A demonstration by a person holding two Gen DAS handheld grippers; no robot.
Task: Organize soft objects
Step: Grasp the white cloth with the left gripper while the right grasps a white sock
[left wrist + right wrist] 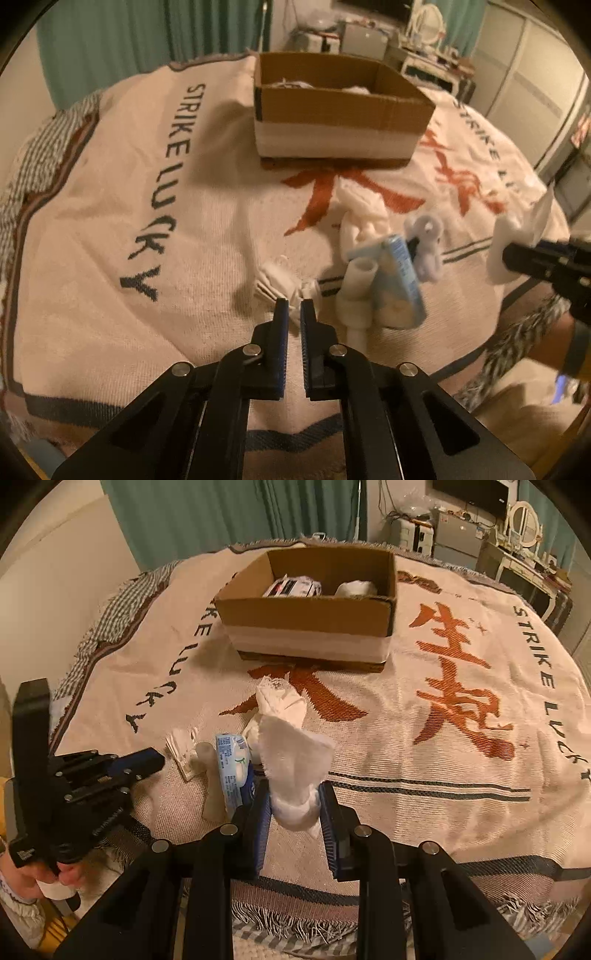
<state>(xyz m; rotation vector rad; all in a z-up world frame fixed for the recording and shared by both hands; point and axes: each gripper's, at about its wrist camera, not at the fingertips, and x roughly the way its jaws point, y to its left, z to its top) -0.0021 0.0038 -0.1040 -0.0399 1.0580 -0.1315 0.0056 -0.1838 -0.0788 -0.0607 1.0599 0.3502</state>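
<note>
left gripper point(294, 314): closed | right gripper point(293, 801): clamped, angled down

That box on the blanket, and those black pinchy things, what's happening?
A person is tidying soft things into the cardboard box. The right gripper is shut on a white cloth. The left gripper is shut on a small white bundle. More white cloth and a blue packet wait on the blanket.

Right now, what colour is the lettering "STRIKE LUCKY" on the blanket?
Dark navy, nearly black, on the cream blanket; clearest in the left wrist view.
</note>
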